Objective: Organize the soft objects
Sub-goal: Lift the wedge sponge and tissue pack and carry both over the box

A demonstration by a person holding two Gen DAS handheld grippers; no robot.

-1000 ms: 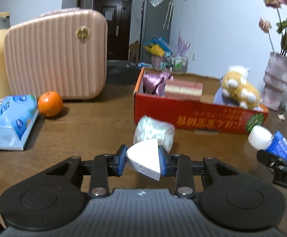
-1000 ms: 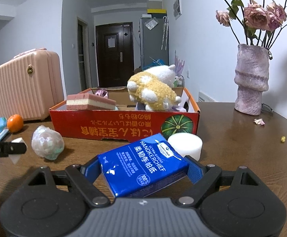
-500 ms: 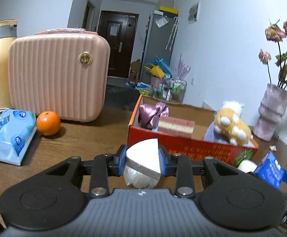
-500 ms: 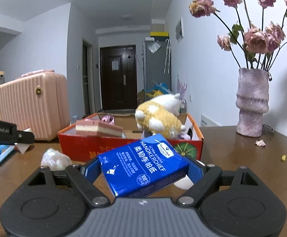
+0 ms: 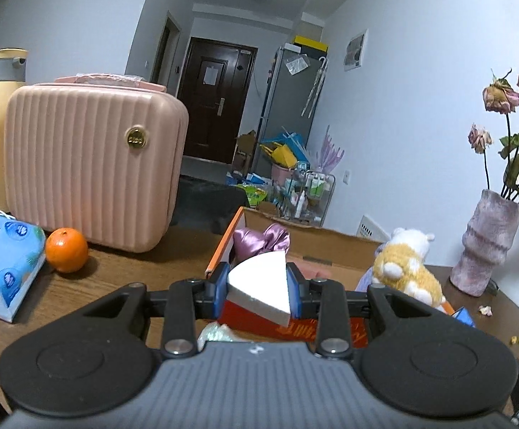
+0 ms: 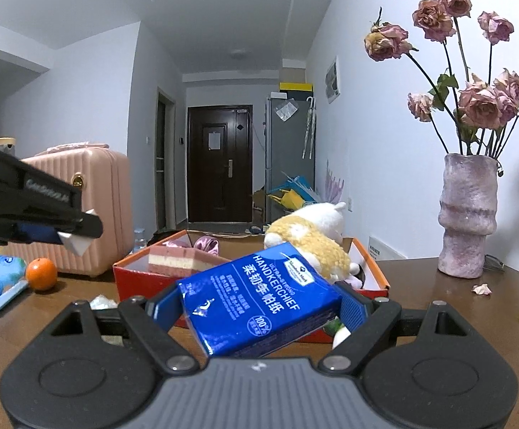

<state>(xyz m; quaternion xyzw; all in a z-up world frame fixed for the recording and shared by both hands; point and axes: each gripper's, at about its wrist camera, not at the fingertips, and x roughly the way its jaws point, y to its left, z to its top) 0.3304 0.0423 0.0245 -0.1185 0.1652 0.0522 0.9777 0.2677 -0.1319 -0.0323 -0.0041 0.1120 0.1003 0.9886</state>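
The box is sitting on the table, ahead of and below both tools. The left tool is gripping a wedge; the right tool is clamping a pack, equally near.

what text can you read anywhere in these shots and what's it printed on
"ULTRA-STRONG HANDKERCHIEF": blue tissue pack held in the right tool.
"100%": round badge on the same pack; Chinese characters there too, and a logo too small to read.
Red cardboard box: orange printing, mostly hidden, unreadable.
Left tool: embossed lettering, too blurred to read.
Light blue tissue packet: round logos, unreadable.
Pink case: gold badge, unreadable.
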